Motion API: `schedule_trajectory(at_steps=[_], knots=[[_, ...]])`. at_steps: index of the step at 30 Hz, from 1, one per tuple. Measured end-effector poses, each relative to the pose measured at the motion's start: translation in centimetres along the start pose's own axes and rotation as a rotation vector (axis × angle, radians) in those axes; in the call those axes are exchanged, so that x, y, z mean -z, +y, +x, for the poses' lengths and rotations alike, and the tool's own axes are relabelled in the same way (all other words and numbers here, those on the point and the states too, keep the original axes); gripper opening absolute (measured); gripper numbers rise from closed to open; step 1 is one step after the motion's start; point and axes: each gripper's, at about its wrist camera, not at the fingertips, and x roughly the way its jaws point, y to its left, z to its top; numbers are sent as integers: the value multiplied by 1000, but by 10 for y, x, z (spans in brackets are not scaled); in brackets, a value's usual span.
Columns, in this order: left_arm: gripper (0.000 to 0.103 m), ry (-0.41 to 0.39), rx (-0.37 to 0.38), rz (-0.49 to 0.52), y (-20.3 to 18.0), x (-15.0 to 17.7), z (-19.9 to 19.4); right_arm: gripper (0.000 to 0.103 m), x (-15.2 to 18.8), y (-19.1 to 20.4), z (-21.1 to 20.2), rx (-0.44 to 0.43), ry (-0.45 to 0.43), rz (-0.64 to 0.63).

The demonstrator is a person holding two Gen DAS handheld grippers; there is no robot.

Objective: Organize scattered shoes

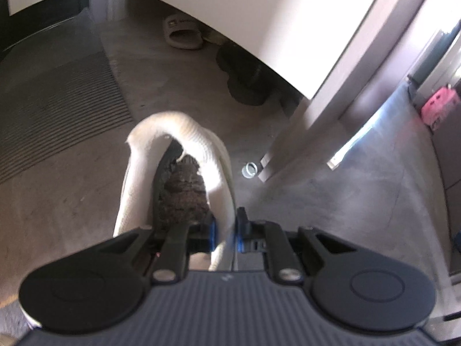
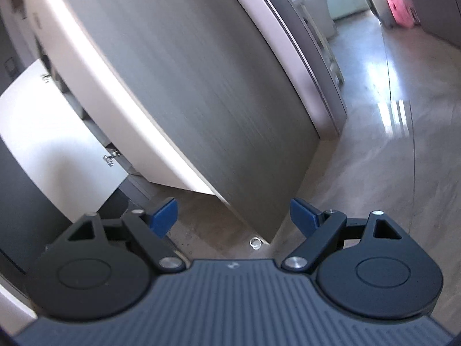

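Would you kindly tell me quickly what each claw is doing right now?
Left claw: closed on the rim of the white shoe.
Right claw: open, holding nothing.

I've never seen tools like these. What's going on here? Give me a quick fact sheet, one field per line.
Left gripper: jaws shut on the side wall of a white shoe, lifted off the floor
Right gripper: jaws open, holding nothing
Other footwear: white slide sandal and dark slippers on the floor under the cabinet door
Floor extras: striped mat, small round doorstop
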Motion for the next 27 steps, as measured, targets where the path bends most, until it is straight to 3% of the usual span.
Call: schedule_trajectory(at_steps=[6,12,16,17,19,21,25,27], knots=[[14,9,-61,42,-18,4,59,87,3,-10,14,-28,32,96],[17,16,-88,87,-31,15,80,87,13,-5,-2,-45,28,175],[38,-39,-62,73,-9,22,11,89,25,-2,-5,13,69,137],[53,-53,-55,69,-4,24,-6,89,23,1,-7,6,63,143],[63,-80,-42,62,7,27,-40,89,19,6,-11,-23,48,157],[68,-108,-29,55,18,30,-75,89,9,24,-21,-65,15,148],[100,-163,-3,40,40,37,-143,88,1,58,-50,-94,-41,44],[102,-189,-24,31,50,40,-175,88,5,74,-77,-71,-47,4]])
